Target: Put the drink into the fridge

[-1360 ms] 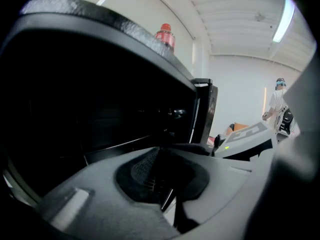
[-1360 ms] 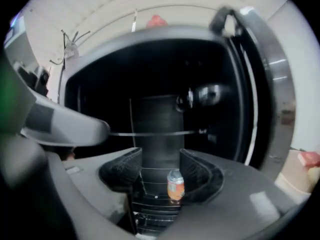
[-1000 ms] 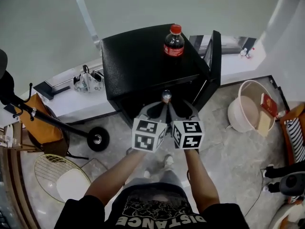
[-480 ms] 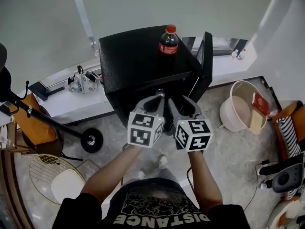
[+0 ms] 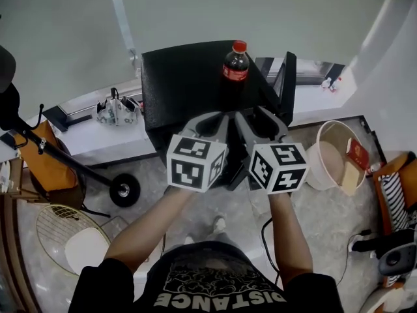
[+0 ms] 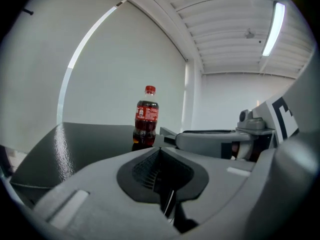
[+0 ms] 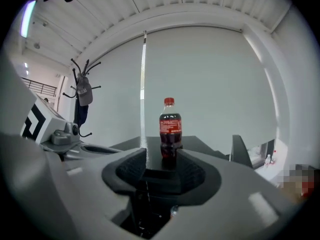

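Note:
A cola bottle (image 5: 236, 62) with a red cap stands upright on top of the black mini fridge (image 5: 182, 77), whose door (image 5: 287, 77) hangs open to the right. Both grippers are held side by side in front of the fridge, about level with its top and short of the bottle. My left gripper (image 5: 218, 119) looks shut and empty; from it the bottle (image 6: 146, 116) is ahead, slightly left. My right gripper (image 5: 251, 116) is open, its jaws have just been opening a little, and nothing is between them. The bottle (image 7: 170, 126) shows straight ahead through its gap.
A white tub (image 5: 335, 155) with a red box stands on the floor to the right of the fridge. A low white ledge (image 5: 78, 139) with a metal gadget (image 5: 117, 109) runs to the left. A wheeled stand (image 5: 124, 189) and a wire chair (image 5: 71, 240) sit at lower left.
Both grippers have risen together toward the head camera, from in front of the fridge's opening to the level of its top. A silver cap seen between them earlier is now hidden.

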Tool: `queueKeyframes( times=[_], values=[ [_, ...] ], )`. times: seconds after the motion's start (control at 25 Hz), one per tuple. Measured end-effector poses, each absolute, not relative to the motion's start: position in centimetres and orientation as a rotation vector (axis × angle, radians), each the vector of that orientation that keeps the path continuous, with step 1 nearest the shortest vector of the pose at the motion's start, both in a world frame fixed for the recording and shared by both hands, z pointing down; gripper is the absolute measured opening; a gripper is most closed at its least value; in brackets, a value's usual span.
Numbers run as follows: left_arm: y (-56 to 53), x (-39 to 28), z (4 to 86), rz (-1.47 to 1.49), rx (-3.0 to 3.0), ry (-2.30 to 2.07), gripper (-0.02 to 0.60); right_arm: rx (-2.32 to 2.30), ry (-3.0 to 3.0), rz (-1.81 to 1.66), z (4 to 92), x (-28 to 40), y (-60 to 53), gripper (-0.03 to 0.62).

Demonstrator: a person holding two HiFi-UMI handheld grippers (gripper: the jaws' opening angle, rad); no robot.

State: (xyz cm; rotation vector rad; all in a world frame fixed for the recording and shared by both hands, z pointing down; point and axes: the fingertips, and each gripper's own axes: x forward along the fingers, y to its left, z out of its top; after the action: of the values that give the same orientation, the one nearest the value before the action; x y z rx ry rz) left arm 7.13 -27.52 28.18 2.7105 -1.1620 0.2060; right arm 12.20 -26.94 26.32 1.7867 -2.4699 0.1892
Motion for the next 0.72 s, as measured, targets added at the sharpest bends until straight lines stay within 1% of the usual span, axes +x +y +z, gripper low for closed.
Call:
queueKeyframes(
  times=[0.2,0.36,0.6,0.72],
  values=[
    [-29.0,7.0,26.1,0.194,2.678,-1.251,0.006,1.764,-2.525,0.151,23.4,12.5,-29.7,0.19],
    [-30.6,6.8,25.5,0.196,2.644,-1.331,0.006,1.714,-2.522,0.118,22.8,12.4,-32.2,0.206],
    [-32.0,6.2,25.3,0.168,2.597,-1.456,0.006,1.63,-2.571,0.194,23.1,11.8,-35.6,0.293],
    [-32.3,5.8,25.4,0.161,2.569,-1.525,0.006,1.597,-2.579,0.214,23.2,11.4,-37.0,0.311]
  ],
)
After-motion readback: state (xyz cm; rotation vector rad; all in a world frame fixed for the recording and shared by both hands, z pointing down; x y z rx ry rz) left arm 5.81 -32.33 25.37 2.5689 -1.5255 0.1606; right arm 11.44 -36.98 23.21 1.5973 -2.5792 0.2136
